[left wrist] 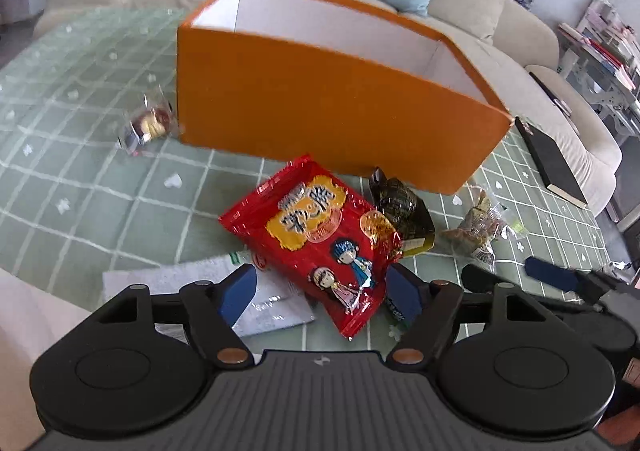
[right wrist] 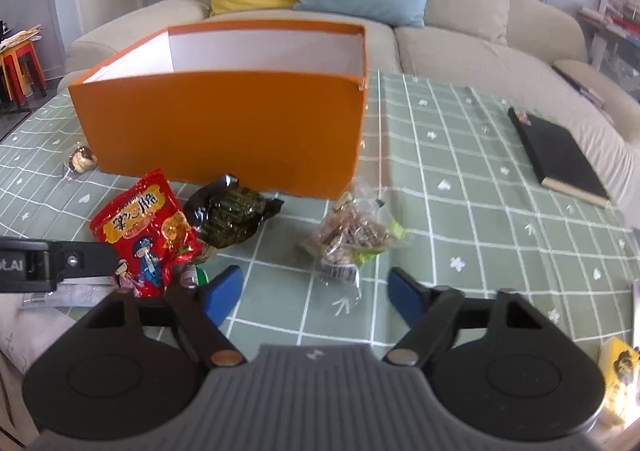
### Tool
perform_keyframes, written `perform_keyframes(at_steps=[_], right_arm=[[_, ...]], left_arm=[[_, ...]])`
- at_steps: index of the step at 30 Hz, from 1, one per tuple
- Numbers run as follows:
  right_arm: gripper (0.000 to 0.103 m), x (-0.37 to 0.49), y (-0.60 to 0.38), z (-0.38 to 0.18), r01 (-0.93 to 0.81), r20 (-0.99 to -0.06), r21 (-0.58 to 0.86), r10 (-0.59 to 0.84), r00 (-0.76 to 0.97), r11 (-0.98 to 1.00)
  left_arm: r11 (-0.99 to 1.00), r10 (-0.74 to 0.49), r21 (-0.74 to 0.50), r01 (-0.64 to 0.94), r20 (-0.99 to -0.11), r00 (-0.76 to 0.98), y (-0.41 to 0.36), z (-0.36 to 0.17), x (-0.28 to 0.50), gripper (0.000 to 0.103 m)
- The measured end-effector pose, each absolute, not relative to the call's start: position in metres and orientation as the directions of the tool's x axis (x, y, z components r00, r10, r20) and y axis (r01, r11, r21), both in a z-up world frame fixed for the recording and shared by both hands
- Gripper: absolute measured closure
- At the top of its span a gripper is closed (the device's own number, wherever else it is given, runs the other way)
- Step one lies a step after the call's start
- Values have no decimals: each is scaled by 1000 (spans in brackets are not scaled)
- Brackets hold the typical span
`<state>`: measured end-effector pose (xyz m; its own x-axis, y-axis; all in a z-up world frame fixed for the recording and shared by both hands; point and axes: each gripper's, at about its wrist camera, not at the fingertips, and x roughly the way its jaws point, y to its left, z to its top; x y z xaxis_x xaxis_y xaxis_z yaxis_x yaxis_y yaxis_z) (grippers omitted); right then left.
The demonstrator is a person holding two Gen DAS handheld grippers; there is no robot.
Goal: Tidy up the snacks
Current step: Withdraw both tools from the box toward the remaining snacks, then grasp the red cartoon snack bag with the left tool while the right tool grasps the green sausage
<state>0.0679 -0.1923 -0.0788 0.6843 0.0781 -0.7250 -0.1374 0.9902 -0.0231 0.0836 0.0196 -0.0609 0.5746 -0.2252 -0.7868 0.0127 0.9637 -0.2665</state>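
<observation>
An open orange box with a white inside stands on the green checked tablecloth; it also shows in the right wrist view. In front of it lie a red snack packet, a dark green packet and a clear bag of brown snacks. My left gripper is open, its jaws either side of the red packet's near end. My right gripper is open just in front of the clear bag.
A small wrapped sweet lies left of the box. A white flat packet lies under the left gripper. A black notebook lies at the table's right edge. A beige sofa with cushions stands behind the table.
</observation>
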Motion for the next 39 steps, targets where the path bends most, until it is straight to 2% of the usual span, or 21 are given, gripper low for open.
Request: perform_keyframes(at_steps=[3,7,9,11,14,19,20,21,31,39], right_arm=[[34,68,-189,-86,-161,-741,-14,98,664,987],[35,67,-184,-90,-202,-742,10,143,654,979],[38,66,-181,-92,-225,-747,19,163,644,974],[39,65,-178,-95,-242,-754,22,175,633,970],[39,65,-177,-96,-248,-752,17,177,635,969],[39,65,-178,-98,-248,-750,21,179,637,969],[39,65,-178,-98,-246,-750,21,178,637,969],[39,65,-178,-98,-245,-750,21,177,637,969],[39,63,-178,-96,-251,-742,14,178,646,968],[39,61,-174,-93,-272,-732,20,199,652,962]], left_arm=[[956,-251,-292,15,-796,551,16,-67,87,16],[970,-222,-239,40,-812,540,6,-72,89,16],[976,-208,-212,57,-816,539,2,-73,91,26],[980,-194,-187,67,-823,534,-1,-75,94,32],[980,-196,-180,80,-838,509,-3,-80,97,59],[976,-218,-196,96,-837,502,2,-79,95,71],[974,-224,-205,95,-835,503,4,-78,95,84],[972,-235,-215,97,-833,501,6,-76,96,90],[973,-220,-162,161,-857,467,29,-49,93,98],[987,-44,28,156,-896,441,47,-51,93,96]])
